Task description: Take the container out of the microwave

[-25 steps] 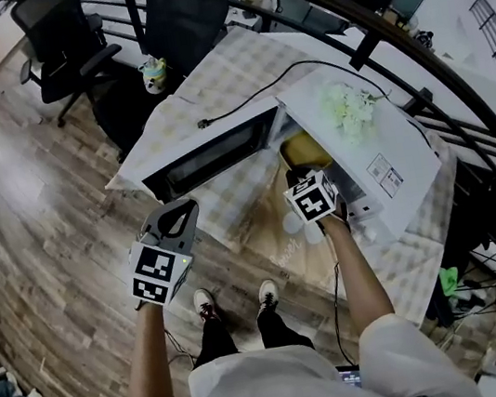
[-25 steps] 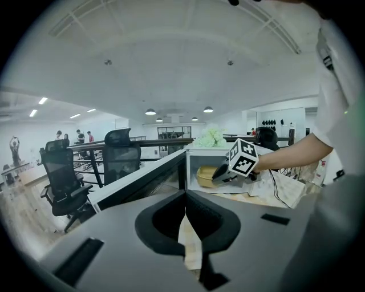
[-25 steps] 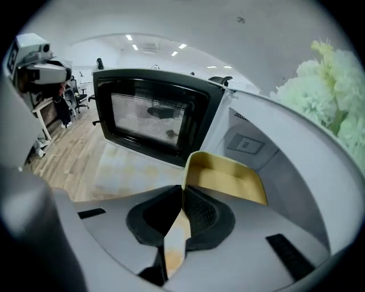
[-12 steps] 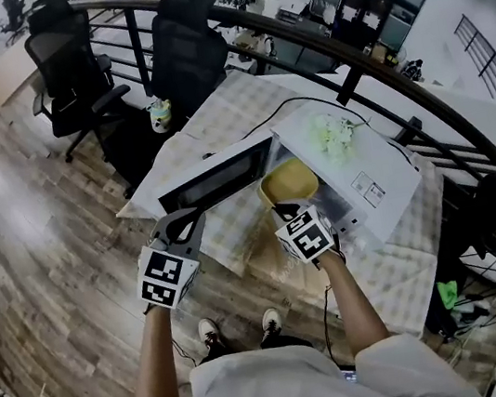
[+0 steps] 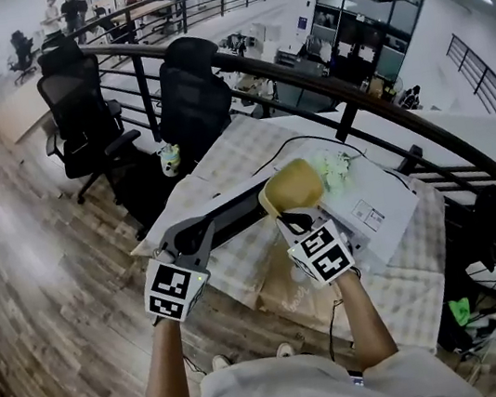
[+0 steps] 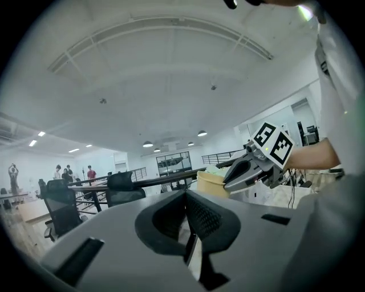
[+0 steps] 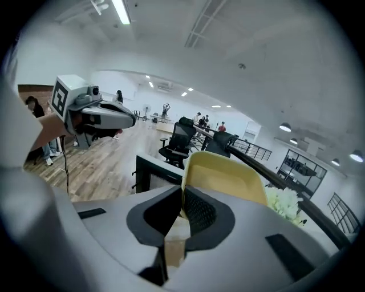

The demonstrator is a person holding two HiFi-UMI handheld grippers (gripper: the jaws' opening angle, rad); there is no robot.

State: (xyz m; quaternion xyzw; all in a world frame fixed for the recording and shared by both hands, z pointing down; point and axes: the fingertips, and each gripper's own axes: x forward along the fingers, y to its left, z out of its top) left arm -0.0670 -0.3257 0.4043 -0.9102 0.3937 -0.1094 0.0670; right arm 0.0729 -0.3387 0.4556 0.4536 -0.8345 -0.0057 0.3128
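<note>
My right gripper is shut on the near rim of a yellow container and holds it in the air, above the front of the white microwave. In the right gripper view the rim of the container is pinched between the pads of that gripper. The microwave door hangs open to the left. My left gripper is shut and empty, raised in front of the door; its pads meet with nothing between them. From there the container and right gripper show at the right.
The microwave stands on a table with a checked cloth; white flowers lie on its top and a black cable runs behind it. A small cup sits at the table's left corner. Office chairs and a dark railing stand beyond.
The right gripper has pulled the yellow container out of the microwave and lifted it clear. The left gripper has risen too. The head view has tilted up toward the room.
</note>
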